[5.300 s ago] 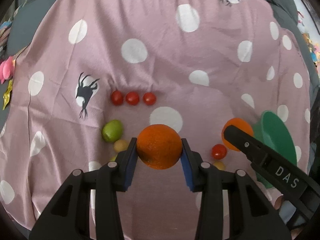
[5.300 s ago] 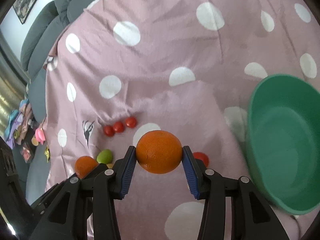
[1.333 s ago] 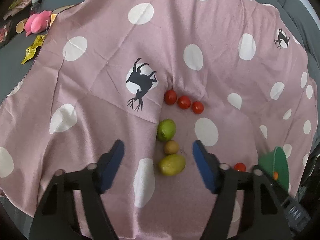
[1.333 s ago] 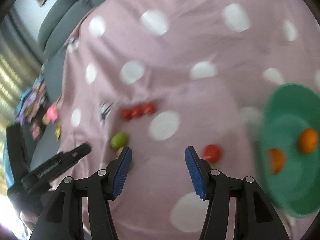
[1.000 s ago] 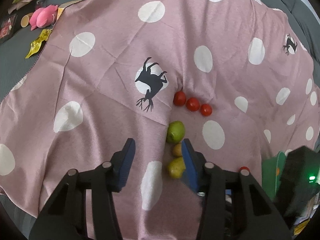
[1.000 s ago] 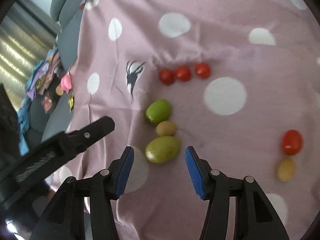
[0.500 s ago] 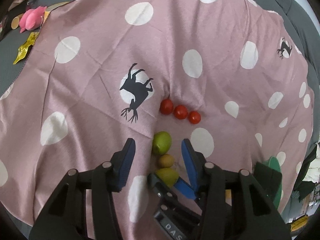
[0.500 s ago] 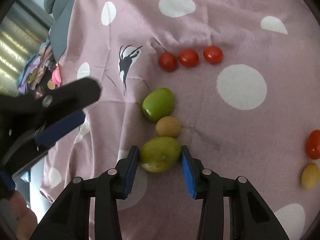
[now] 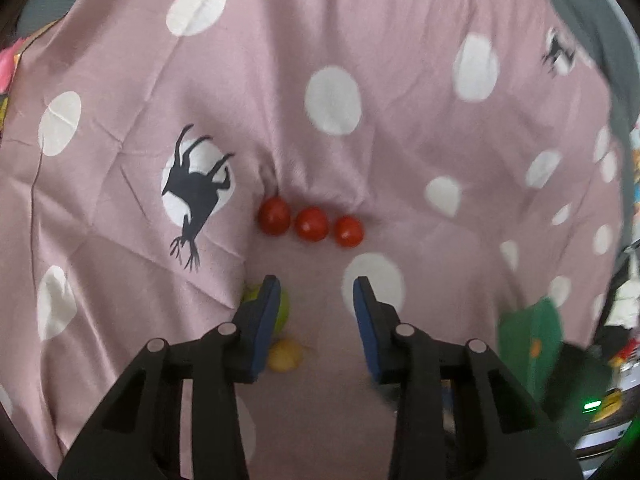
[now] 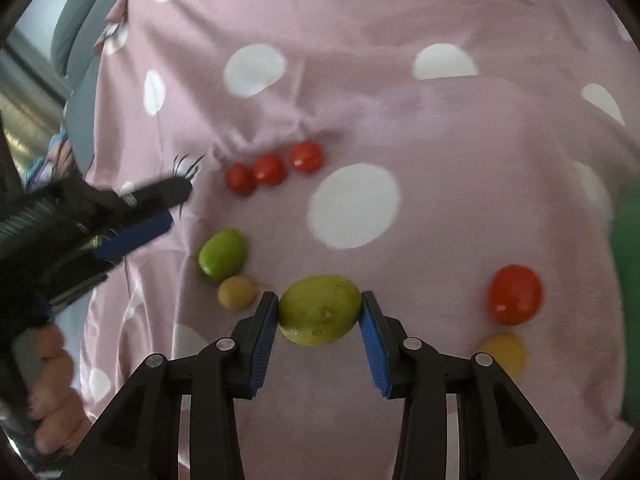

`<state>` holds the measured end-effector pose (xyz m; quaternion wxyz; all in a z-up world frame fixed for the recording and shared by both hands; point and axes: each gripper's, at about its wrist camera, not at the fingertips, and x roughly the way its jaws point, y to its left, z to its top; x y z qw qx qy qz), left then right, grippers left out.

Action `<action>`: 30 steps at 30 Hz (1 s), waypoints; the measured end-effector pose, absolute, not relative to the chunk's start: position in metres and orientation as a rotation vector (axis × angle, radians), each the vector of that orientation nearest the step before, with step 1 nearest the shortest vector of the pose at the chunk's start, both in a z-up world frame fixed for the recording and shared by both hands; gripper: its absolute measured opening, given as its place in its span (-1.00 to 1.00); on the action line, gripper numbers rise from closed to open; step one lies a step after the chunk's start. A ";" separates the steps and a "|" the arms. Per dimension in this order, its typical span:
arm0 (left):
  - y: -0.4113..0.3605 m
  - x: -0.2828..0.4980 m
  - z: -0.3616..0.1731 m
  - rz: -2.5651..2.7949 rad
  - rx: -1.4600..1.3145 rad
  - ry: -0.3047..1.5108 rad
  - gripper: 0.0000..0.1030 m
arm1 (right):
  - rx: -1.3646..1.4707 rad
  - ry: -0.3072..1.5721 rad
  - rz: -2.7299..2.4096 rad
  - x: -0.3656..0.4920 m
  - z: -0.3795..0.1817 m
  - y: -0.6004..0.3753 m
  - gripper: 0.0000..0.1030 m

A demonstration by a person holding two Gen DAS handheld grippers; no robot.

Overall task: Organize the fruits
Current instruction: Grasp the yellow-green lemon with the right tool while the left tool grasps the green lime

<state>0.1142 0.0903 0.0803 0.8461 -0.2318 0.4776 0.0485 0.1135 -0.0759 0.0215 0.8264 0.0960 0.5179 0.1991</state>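
Right hand-held gripper [image 10: 320, 312] clamps a yellow-green fruit [image 10: 320, 309] above the polka-dot cloth [image 10: 400, 80]; left hand-held gripper [image 9: 315, 298] hangs parted and empty near three cherry tomatoes [image 9: 311, 223].

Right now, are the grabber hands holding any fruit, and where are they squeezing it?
The right gripper holds the yellow-green fruit, with one blue pad pressed on each of its two ends. The left gripper is open and holds nothing.
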 end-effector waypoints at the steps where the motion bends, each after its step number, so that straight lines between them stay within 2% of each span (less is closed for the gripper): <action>1: 0.087 0.117 0.078 0.106 -0.463 1.019 -0.30 | 0.220 1.098 0.413 0.115 0.022 -0.083 -0.17; 8: 0.080 0.126 0.060 0.141 -0.389 1.086 -0.30 | 0.277 1.103 0.385 0.116 0.023 -0.105 -0.17; 30: 0.073 0.132 0.038 0.238 -0.286 1.128 -0.32 | 0.273 1.110 0.410 0.116 0.027 -0.100 -0.17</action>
